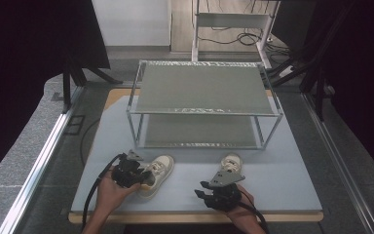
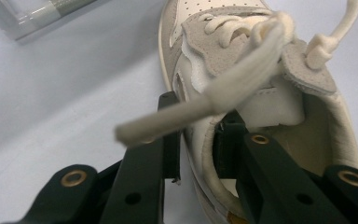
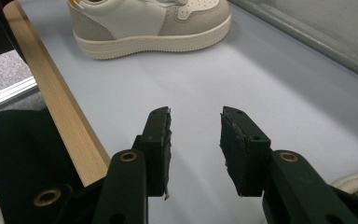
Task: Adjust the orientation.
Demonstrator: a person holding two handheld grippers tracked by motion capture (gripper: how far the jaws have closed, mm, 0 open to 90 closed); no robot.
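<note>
- Pale blue bench (image 1: pixel 282 180) carries a two-tier wire rack (image 1: pixel 204 105) toward its far side; both rack shelves are bare.
- Two cream sneakers sit on the bench in front of the rack, well apart from each other.
- Left sneaker (image 1: pixel 157 171) lies near the front-left area, tilted, with its toe toward the rack. In the left gripper view its open collar (image 2: pixel 209 154) faces the camera and a loose lace (image 2: pixel 223 88) hangs across the fingers.
- Left gripper (image 1: pixel 135 174): fingers (image 2: pixel 170 135) are narrowed onto the collar wall of the left sneaker, one outside and one inside the shoe opening. The grip appears made; the sneaker rests on the bench, not yet lifted.
- Right sneaker (image 1: pixel 231 163) stands just beyond the right gripper (image 1: pixel 212 192), untouched.
- Right gripper: fingers (image 3: pixel 161 140) stand moderately apart with nothing between them, over bare bench surface.
- Judged progress: early stage. First sneaker is gripped only; presumably lifting it, placing it on a rack shelf, and handling the second sneaker all remain.
</note>
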